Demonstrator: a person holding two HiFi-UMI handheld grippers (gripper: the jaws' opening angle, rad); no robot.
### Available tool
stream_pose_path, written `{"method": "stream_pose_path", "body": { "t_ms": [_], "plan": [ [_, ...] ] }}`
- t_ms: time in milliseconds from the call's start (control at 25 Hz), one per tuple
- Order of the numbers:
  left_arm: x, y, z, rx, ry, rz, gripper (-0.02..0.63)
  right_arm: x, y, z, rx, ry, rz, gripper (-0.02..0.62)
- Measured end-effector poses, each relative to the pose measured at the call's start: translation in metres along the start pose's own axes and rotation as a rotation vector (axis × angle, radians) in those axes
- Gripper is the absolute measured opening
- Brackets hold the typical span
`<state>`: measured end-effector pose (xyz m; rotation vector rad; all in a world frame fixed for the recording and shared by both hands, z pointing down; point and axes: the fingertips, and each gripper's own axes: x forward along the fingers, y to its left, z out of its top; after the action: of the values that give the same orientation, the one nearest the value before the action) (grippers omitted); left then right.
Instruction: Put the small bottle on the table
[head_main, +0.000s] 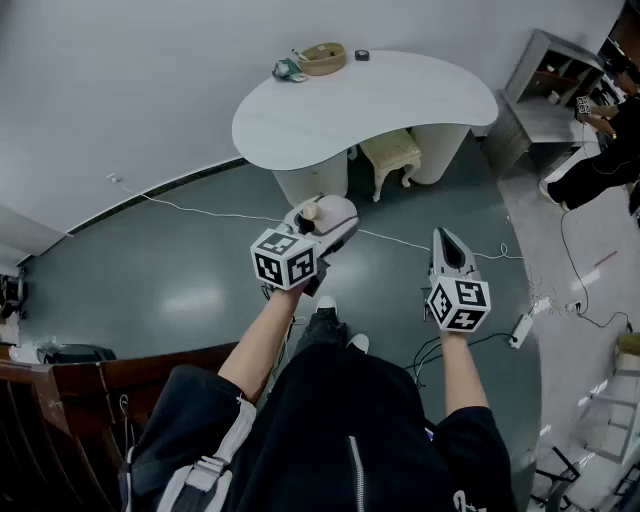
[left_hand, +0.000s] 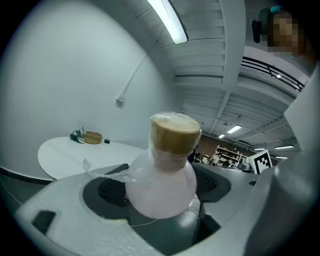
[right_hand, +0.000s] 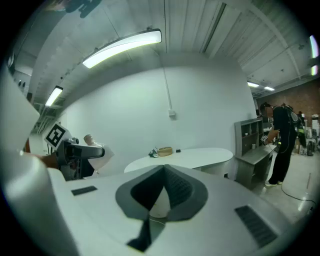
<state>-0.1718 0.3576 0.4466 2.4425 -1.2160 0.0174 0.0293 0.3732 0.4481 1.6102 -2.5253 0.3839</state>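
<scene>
A small round bottle with a cork stopper and a clear plastic wrap stands upright between the dark pads of my left gripper, which is shut on its wide belly. From the head view, the left gripper carries the bottle in the air over the floor, short of the white curved table. My right gripper hangs beside it on the right, shut and empty. In the right gripper view its jaws meet at the tips and point toward the table.
On the table's far end lie a shallow basket, a teal bundle and a small black object. A stool stands under the table. Cables and a power strip lie on the floor. A person stands at a grey shelf unit.
</scene>
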Motion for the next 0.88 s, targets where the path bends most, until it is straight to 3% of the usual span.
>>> {"method": "stream_pose_path", "body": {
  "t_ms": [600, 880],
  "plan": [
    [0.005, -0.022, -0.009, 0.001, 0.001, -0.009, 0.391, -0.022, -0.014, -0.011, -0.003, 0.013, -0.011, -0.009],
    [0.035, -0.016, -0.004, -0.005, 0.005, -0.039, 0.391, -0.009, -0.029, -0.013, 0.002, 0.033, -0.03, -0.009]
  ]
}}
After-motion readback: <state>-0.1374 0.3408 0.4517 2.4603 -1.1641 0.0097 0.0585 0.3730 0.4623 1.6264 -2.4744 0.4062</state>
